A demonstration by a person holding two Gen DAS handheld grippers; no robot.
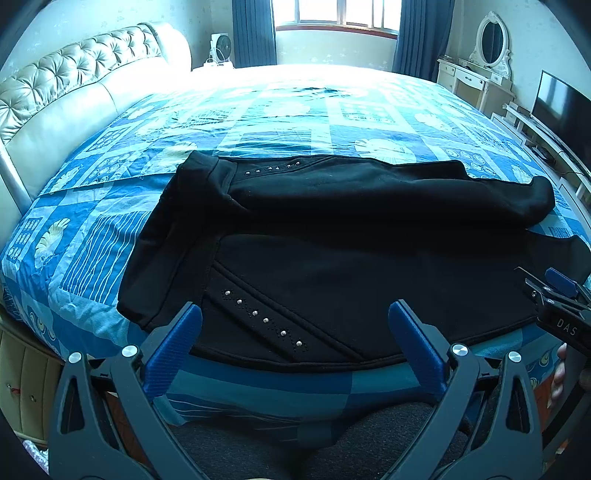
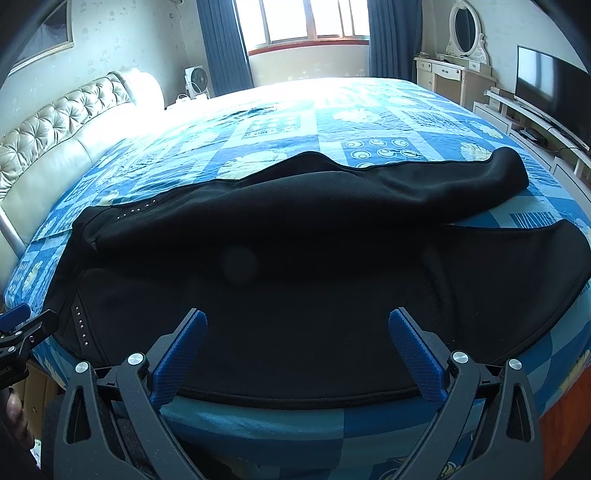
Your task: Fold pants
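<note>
Black pants (image 1: 332, 221) with small silver studs lie spread across the near part of the bed, waist to the left, legs running right; they also show in the right wrist view (image 2: 295, 258). The far leg is rumpled and lies partly over the near one. My left gripper (image 1: 295, 314) is open and empty, just above the near edge of the pants by the studded pocket. My right gripper (image 2: 297, 321) is open and empty over the near leg's edge. The right gripper also shows at the right edge of the left wrist view (image 1: 557, 291).
The bed (image 1: 277, 110) has a blue patterned sheet and a tufted cream headboard (image 1: 74, 85) at the left. A dresser with mirror (image 1: 480, 70) and a TV (image 1: 561, 107) on a low stand are at the right. A window with blue curtains (image 1: 255, 33) is behind.
</note>
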